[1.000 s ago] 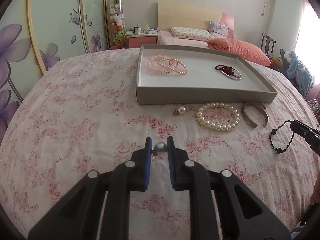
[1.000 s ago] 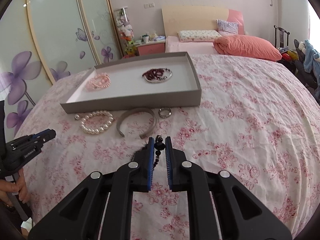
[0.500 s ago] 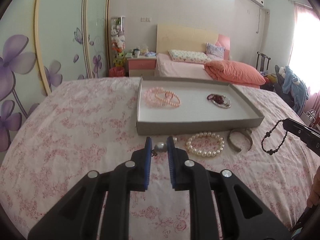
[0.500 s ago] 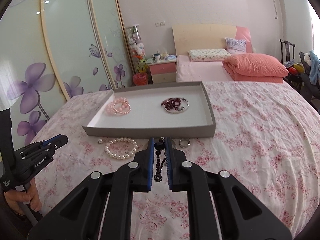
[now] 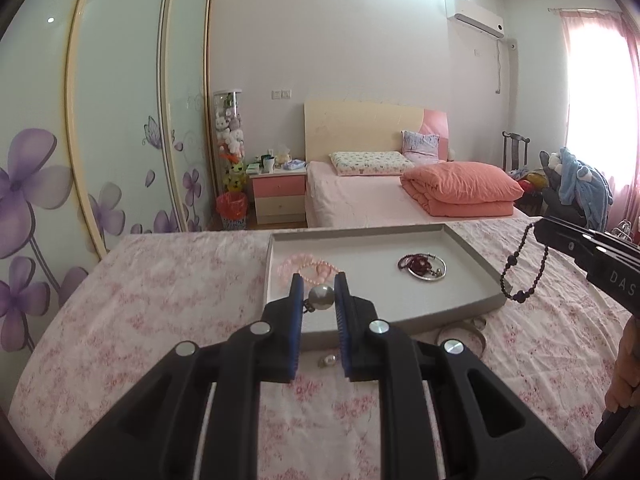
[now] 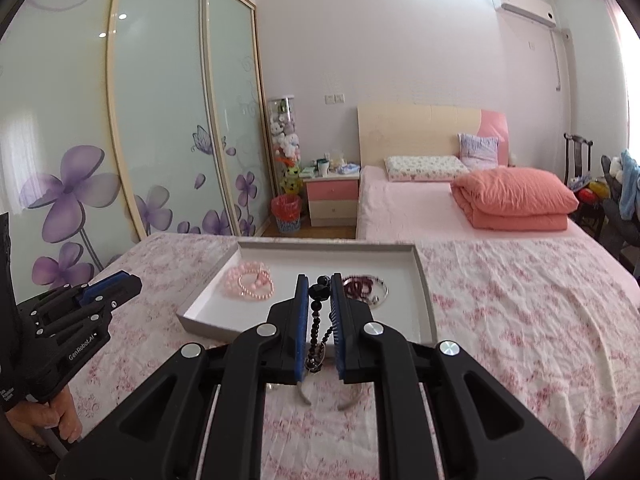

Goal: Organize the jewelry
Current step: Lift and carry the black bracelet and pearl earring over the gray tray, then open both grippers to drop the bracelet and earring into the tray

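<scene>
where wardrobe doors (image 5: 120, 120) stand, floral bedspread (image 5: 160, 300) spreads.

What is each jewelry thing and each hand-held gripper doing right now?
Left hand-held gripper: shut on the pearl earring.
Right hand-held gripper: shut on the black bead bracelet, which dangles.
Grey tray: open, on the bedspread.
Pink bead bracelets: lying in the tray.
Dark red bracelet: lying in the tray.
Silver bangle: on the bedspread.
</scene>
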`<action>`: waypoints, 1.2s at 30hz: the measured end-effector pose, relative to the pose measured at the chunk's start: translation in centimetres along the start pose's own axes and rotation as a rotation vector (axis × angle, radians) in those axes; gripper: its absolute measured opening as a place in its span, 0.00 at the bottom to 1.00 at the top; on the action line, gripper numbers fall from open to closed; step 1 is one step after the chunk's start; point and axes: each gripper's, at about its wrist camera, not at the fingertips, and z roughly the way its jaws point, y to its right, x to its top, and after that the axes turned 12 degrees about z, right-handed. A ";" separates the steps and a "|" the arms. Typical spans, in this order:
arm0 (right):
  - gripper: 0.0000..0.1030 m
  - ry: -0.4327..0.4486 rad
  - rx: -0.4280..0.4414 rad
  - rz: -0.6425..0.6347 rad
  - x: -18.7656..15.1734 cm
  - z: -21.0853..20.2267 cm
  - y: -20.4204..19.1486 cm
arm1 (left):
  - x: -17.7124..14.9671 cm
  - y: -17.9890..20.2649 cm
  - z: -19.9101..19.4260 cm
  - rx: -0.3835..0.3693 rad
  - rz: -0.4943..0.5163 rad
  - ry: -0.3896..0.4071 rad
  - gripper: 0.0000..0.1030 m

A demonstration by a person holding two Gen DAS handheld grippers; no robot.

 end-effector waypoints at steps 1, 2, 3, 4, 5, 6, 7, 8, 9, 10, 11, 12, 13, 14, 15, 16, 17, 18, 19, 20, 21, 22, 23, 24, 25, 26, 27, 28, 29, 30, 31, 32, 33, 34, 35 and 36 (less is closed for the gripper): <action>0.12 0.009 0.002 -0.004 0.3 0.3 -0.1 | 0.3 0.0 0.2 -0.002 -0.003 0.004 0.16; 0.12 0.014 0.002 -0.008 0.5 0.4 -0.2 | 0.5 0.0 0.4 -0.004 -0.006 0.008 0.16; 0.12 0.022 0.002 -0.011 0.7 0.7 -0.3 | 0.8 0.0 0.7 -0.003 -0.009 0.012 0.16; 0.12 0.033 0.003 -0.015 1.1 1.0 -0.4 | 1.1 0.0 1.0 -0.001 -0.011 0.017 0.16; 0.12 0.044 0.004 -0.017 1.3 1.1 -0.4 | 1.4 0.1 1.3 -0.002 -0.015 0.020 0.16; 0.12 0.052 0.004 -0.019 1.5 1.2 -0.6 | 1.6 0.0 1.7 -0.006 -0.019 0.021 0.16; 0.12 0.063 0.004 -0.019 1.8 1.6 -0.6 | 2.0 -0.1 2.1 -0.009 -0.023 0.021 0.16; 0.12 0.069 0.005 -0.018 2.1 1.8 -0.5 | 2.2 0.0 2.5 -0.011 -0.024 0.022 0.16; 0.12 0.075 0.005 -0.016 2.5 2.2 -0.5 | 2.5 0.0 2.9 -0.013 -0.023 0.024 0.16; 0.12 0.079 0.005 -0.015 2.7 2.5 -0.4 | 2.7 0.0 3.3 -0.015 -0.021 0.025 0.16; 0.12 0.082 0.004 -0.016 2.9 2.8 -0.4 | 2.9 0.1 3.8 -0.017 -0.020 0.025 0.16; 0.12 0.083 0.002 -0.019 3.1 3.3 -0.3 | 3.1 0.0 4.2 -0.019 -0.019 0.024 0.16; 0.12 0.081 -0.002 -0.019 3.2 3.8 -0.2 | 3.3 0.1 4.8 -0.020 -0.019 0.021 0.16; 0.12 0.077 -0.004 -0.019 3.2 4.3 -0.1 | 3.5 0.0 5.3 -0.020 -0.019 0.017 0.16; 0.12 0.071 -0.006 -0.016 3.3 4.8 0.0 | 3.6 0.1 6.0 -0.020 -0.019 0.010 0.16; 0.12 0.064 -0.008 -0.013 3.2 5.3 0.2 | 3.7 0.1 6.6 -0.019 -0.019 0.003 0.16; 0.12 0.053 -0.011 -0.010 3.2 6.0 0.4 | 3.7 0.1 7.1 -0.018 -0.020 -0.002 0.16; 0.12 0.041 -0.014 -0.006 3.1 6.7 0.7 | 3.8 0.1 7.7 -0.020 -0.020 -0.008 0.16; 0.12 0.030 -0.018 -0.002 3.0 7.5 0.9 | 3.8 0.2 8.5 -0.022 -0.018 -0.017 0.16; 0.12 0.020 -0.021 0.001 2.9 8.0 1.0 | 3.8 0.2 9.0 -0.021 -0.016 -0.023 0.16; 0.12 0.004 -0.024 0.008 2.9 8.7 1.2 | 3.8 0.2 9.7 -0.022 -0.015 -0.029 0.16; 0.12 -0.013 -0.025 0.017 2.8 9.4 1.4 | 3.8 0.3 10.4 -0.022 -0.016 -0.038 0.16; 0.12 -0.027 -0.025 0.026 2.8 10.0 1.6 | 3.8 0.3 10.9 -0.025 -0.021 -0.047 0.16; 0.12 -0.044 -0.025 0.037 2.8 10.8 1.9 | 3.8 0.2 11.7 -0.033 -0.031 -0.059 0.16; 0.12 -0.058 -0.025 0.046 2.7 11.4 2.0 | 3.8 0.1 12.4 -0.042 -0.041 -0.074 0.16; 0.12 -0.072 -0.024 0.055 2.6 11.9 2.3 | 3.8 0.1 12.9 -0.047 -0.048 -0.084 0.16; 0.12 -0.084 -0.025 0.061 2.5 12.4 2.4 | 3.8 0.1 13.6 -0.052 -0.052 -0.096 0.16; 0.12 -0.095 -0.026 0.066 2.4 12.9 2.5 | 3.7 0.2 14.3 -0.055 -0.050 -0.105 0.16; 0.12 -0.103 -0.026 0.070 2.3 13.3 2.4 | 3.8 0.3 14.7 -0.057 -0.047 -0.111 0.16; 0.12 -0.114 -0.026 0.073 2.3 13.7 2.5 | 3.8 0.4 15.1 -0.059 -0.041 -0.117 0.16; 0.12 -0.124 -0.027 0.076 2.2 14.1 2.6 | 3.7 0.6 15.6 -0.062 -0.037 -0.123 0.16; 0.12 -0.131 -0.028 0.077 2.1 14.4 2.6 | 3.6 0.6 15.9 -0.064 -0.036 -0.129 0.16; 0.12 -0.139 -0.030 0.078 2.0 14.7 2.6 | 3.6 0.7 16.2 -0.068 -0.037 -0.135 0.16; 0.12 -0.144 -0.031 0.079 1.9 14.9 2.6 | 3.5 0.9 16.5 -0.072 -0.037 -0.142 0.16; 0.12 -0.152 -0.033 0.080 1.9 15.2 2.6 | 3.4 0.9 16.8 -0.076 -0.036 -0.147 0.16; 0.12 -0.163 -0.033 0.080 1.7 15.4 2.7 | 3.4 1.0 17.0 -0.084 -0.034 -0.154 0.16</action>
